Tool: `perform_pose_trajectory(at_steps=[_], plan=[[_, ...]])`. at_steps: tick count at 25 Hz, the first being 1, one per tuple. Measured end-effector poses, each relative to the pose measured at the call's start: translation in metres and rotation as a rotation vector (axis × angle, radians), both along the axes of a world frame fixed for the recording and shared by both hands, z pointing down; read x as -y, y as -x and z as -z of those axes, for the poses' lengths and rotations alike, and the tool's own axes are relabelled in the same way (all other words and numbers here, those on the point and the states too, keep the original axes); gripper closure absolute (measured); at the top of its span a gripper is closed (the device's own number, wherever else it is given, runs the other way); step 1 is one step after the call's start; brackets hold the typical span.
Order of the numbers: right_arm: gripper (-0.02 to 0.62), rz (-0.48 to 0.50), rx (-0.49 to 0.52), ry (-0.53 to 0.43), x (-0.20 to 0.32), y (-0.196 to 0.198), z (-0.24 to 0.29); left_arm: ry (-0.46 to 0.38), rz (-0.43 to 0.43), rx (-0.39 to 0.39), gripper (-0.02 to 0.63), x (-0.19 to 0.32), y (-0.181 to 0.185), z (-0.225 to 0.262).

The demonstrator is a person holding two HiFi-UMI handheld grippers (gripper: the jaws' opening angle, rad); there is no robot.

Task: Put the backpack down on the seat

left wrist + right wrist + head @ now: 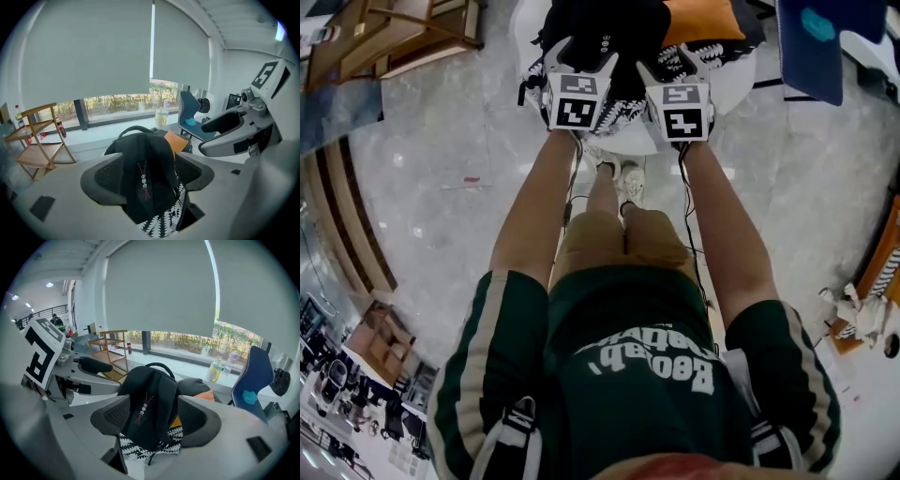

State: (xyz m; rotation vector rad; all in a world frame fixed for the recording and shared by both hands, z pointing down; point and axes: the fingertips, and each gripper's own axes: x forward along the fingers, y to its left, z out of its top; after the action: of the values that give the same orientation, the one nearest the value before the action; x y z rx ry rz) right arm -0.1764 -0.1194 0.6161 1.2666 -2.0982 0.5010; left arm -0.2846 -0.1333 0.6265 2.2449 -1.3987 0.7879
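The backpack (602, 26) is black soft fabric with an arched carry handle on top; a thin red cord strung with small pale beads hangs down the middle of its front. It stands upright on the round white seat (728, 89), on a black-and-white patterned cushion (623, 120), with an orange cushion (703, 21) just behind it. The left gripper (583, 54) and the right gripper (670, 61) are held side by side in front of the person, both aimed at the bag. The left fingers (105, 178) stand wide apart with the backpack's front filling the gap; the right fingers (199, 420) are likewise spread, framing the same beaded cord. Whether any pad touches the fabric cannot be told. Grey marble floor (441, 187) surrounds the seat.
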Motion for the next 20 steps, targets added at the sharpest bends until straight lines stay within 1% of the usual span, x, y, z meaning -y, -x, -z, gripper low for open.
perform_pose_trajectory(at_steps=[4,8,13,16,20], plan=[[0.307,0.024,0.052,-0.041,-0.038,-0.014,0.049,-0.036,0.001,0.006,0.262,-0.039,-0.022,0.048],[0.307,0.052,0.088,-0.061,-0.078,-0.020,0.076,-0.063,-0.003,0.019,0.262,-0.083,-0.034,0.082],[0.307,0.063,0.130,-0.108,-0.111,-0.023,0.122,-0.118,0.006,0.012,0.262,-0.115,-0.041,0.131],[0.307,0.081,0.132,-0.138,-0.129,-0.029,0.151,-0.140,0.013,0.010,0.262,-0.134,-0.048,0.161],[0.307,0.096,0.138,-0.180,-0.145,-0.027,0.181,-0.155,0.038,-0.021,0.262,-0.153,-0.047,0.195]])
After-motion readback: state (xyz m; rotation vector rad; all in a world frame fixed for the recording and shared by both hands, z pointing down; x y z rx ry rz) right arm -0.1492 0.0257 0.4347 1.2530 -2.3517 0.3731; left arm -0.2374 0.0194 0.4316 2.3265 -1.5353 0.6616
